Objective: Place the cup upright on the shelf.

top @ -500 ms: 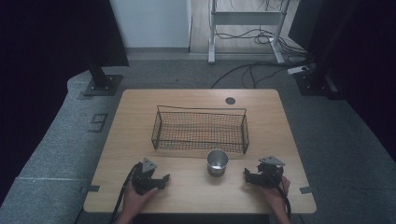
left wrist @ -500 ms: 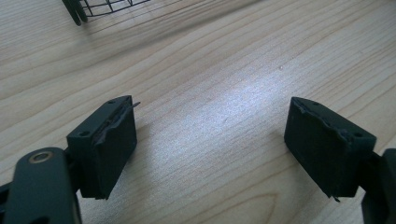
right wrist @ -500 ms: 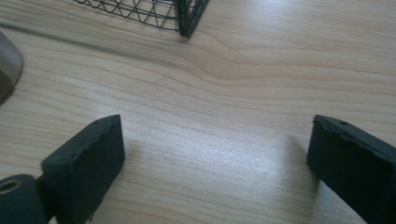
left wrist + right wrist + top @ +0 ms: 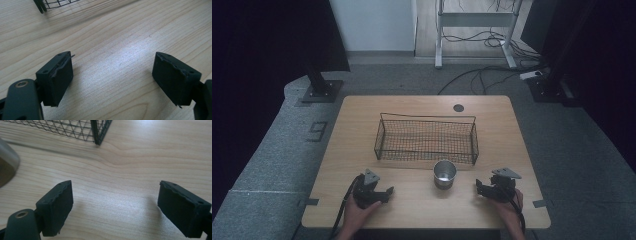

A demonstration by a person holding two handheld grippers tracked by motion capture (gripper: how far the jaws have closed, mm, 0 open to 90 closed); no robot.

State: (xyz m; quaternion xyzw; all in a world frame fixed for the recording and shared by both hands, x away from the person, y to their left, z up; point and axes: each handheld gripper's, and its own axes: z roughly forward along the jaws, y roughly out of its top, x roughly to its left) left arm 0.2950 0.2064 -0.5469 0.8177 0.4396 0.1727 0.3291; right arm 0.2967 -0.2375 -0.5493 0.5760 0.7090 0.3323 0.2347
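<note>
One table (image 4: pixel 422 107) stands in the high view. On it sits one wire basket (image 4: pixel 426 139) at the centre, and one metal cup (image 4: pixel 445 173) just beside the basket's near wall, toward 5 o'clock from the middle. One round dark hole (image 4: pixel 458 108) marks the tabletop at 12 o'clock.

Two grippers rest on the wood: the left gripper (image 4: pixel 388 192) at 7 o'clock and the right gripper (image 4: pixel 478 187) at 5 o'clock. Each is held by one hand, two hands in all, and each has two black jaws set wide apart, four jaws counted. Two grey three-cornered plates top them, one apiece.
</note>
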